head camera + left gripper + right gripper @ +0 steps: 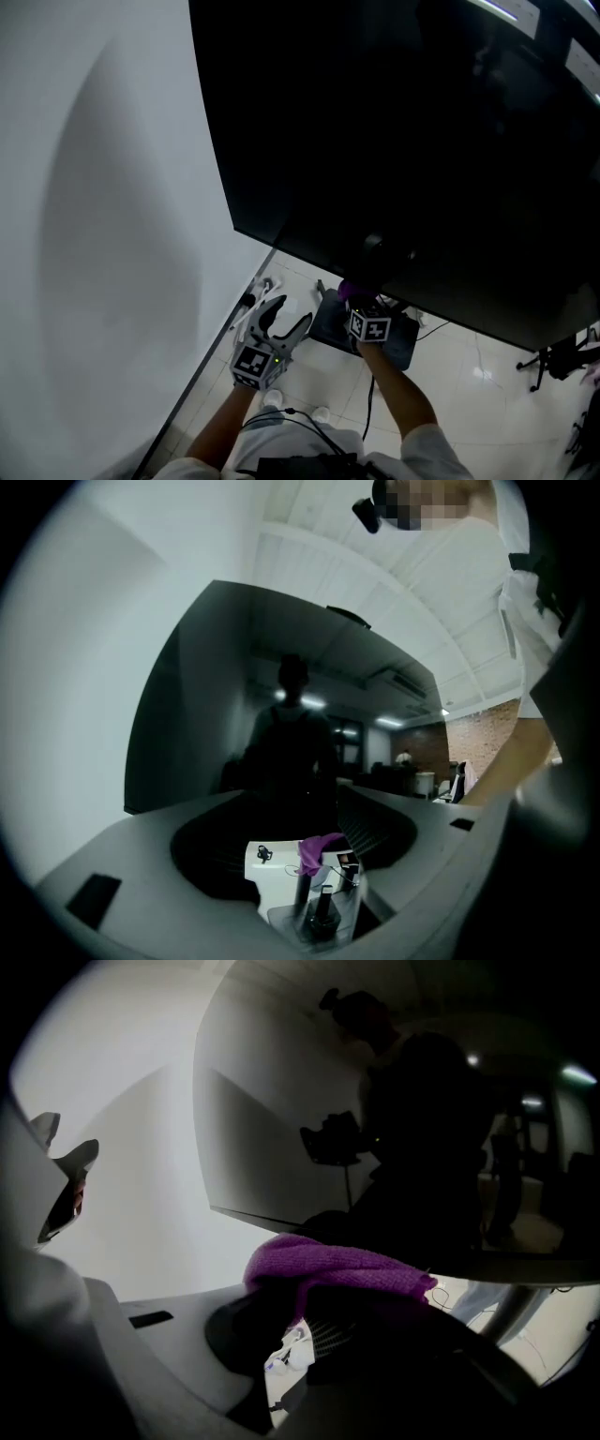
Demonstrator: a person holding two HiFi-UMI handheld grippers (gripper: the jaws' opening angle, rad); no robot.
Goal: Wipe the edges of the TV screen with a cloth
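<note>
Wipes lower edge of black TV screen point(403, 141) with purple knitted cloth point(337, 1274) clamped in right gripper point(358, 305); holds left gripper point(292, 311) wide, empty; likely slides sideways next.

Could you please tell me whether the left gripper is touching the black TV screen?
Apart. The head view shows pale floor between the open left gripper and the lower edge of the black TV screen.

Clear run down the white wall point(103, 206) left of the TV screen point(403, 141); under its lower edge, dark stand base point(330, 326), possibly white plugs and cables point(255, 300) by the wall, tripod point(548, 361) far right.
</note>
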